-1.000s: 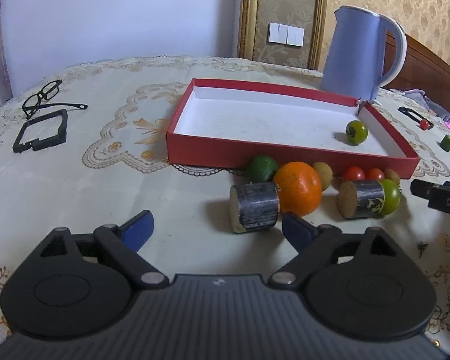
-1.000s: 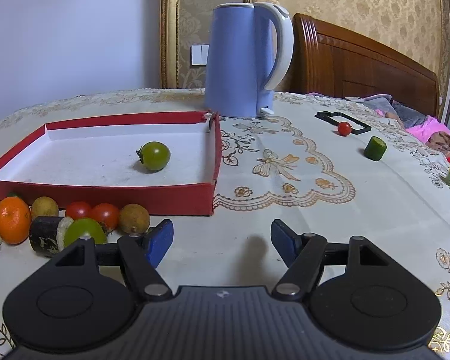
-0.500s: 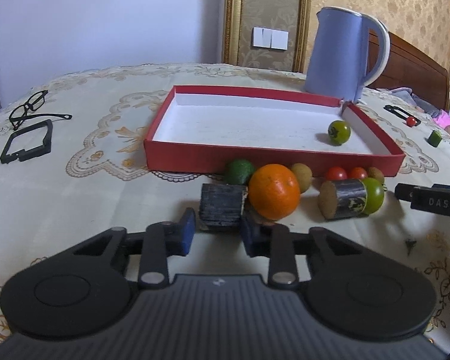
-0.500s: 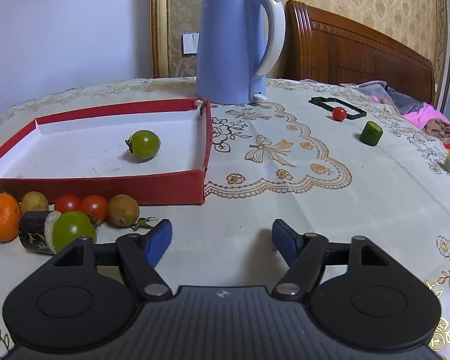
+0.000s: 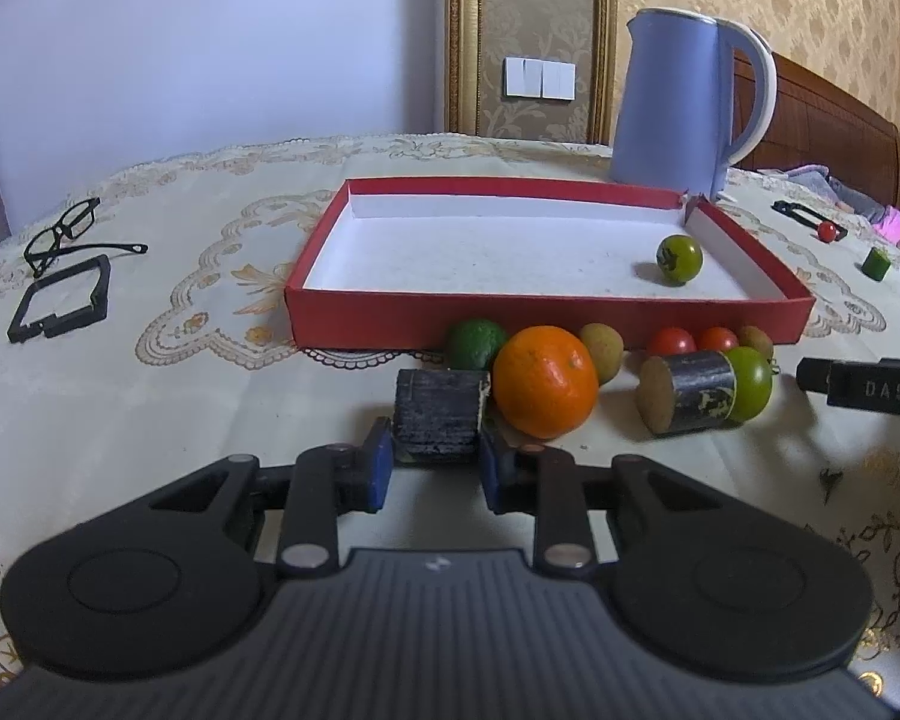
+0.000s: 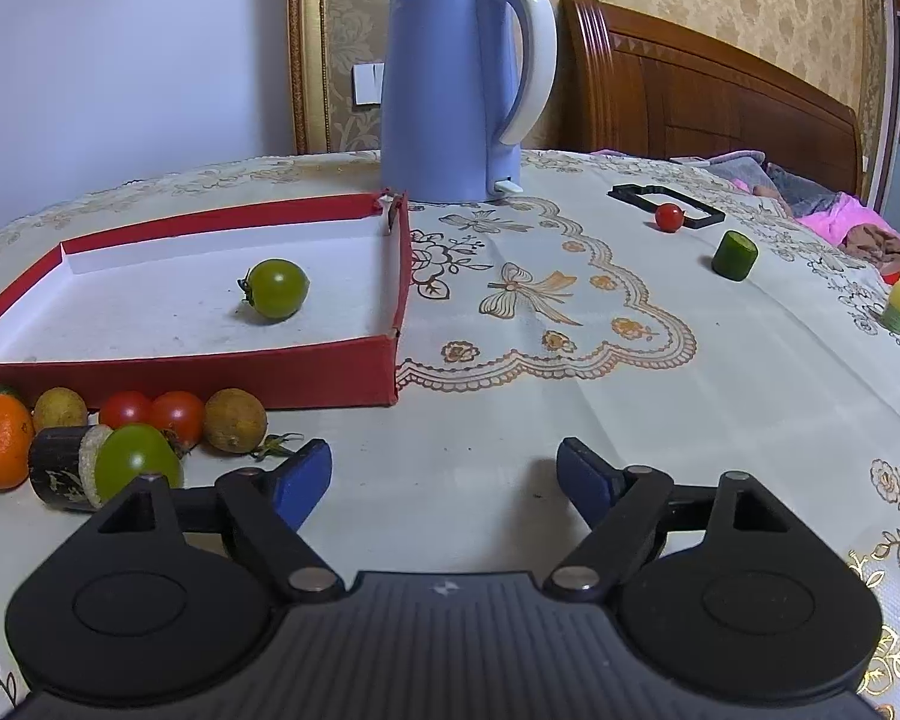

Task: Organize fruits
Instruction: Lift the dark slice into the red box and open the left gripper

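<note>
The red tray point(image 5: 546, 318) on the worktop point(image 5: 180, 408) holds one green tomato point(image 5: 680, 259). The left tool point(image 5: 432, 468) has closed onto the dark cylinder point(image 5: 441, 414), a second ago untouched; the orange point(image 5: 545, 381) touches it, crowding any lift. The right tool point(image 6: 444, 477) hangs open, empty.

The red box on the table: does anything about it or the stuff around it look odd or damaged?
Yes. The red box has a torn far right corner, its walls split apart. It holds only one green tomato; the other fruit lies outside along its front wall. The left gripper grips a dark cylinder, not obviously fruit.
</note>
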A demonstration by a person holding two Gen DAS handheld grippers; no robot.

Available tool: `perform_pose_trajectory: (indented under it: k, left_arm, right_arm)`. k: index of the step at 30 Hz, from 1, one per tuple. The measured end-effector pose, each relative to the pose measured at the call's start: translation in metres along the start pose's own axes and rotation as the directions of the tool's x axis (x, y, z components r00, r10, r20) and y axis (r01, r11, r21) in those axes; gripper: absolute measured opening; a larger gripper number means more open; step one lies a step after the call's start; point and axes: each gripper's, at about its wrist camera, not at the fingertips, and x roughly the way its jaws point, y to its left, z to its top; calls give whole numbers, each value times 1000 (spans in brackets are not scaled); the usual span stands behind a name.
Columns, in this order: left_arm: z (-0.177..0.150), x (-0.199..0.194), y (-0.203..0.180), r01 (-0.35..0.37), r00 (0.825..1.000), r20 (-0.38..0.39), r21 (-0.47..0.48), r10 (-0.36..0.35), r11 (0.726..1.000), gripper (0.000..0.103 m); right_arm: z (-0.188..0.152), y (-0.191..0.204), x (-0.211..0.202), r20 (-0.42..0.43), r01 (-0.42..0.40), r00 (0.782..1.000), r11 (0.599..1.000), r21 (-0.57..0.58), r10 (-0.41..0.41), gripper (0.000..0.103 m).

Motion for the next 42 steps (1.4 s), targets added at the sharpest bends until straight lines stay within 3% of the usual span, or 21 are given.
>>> perform_pose_trajectory:
  k: [11, 20, 30, 42]
  left_arm:
    - [5, -7, 6, 39, 999, 5, -19, -39, 999, 26]
    - [39, -14, 9, 81, 995, 58, -9, -80, 997, 26]
    - [92, 41, 5, 38, 997, 64, -13, -38, 999, 26]
    - [103, 117, 3, -6, 998, -63, -25, 4, 1000, 26]
  right_arm:
    - [0, 0, 0, -1, -3, 1000, 1000, 5, 3, 83]
    - [0, 0, 1, -1, -4, 1000, 1000, 5, 4, 84]
    - [0, 0, 1, -1, -4, 1000, 1000, 5, 4, 84]
    - [0, 0, 1, -2, -4, 1000, 1000, 6, 4, 85]
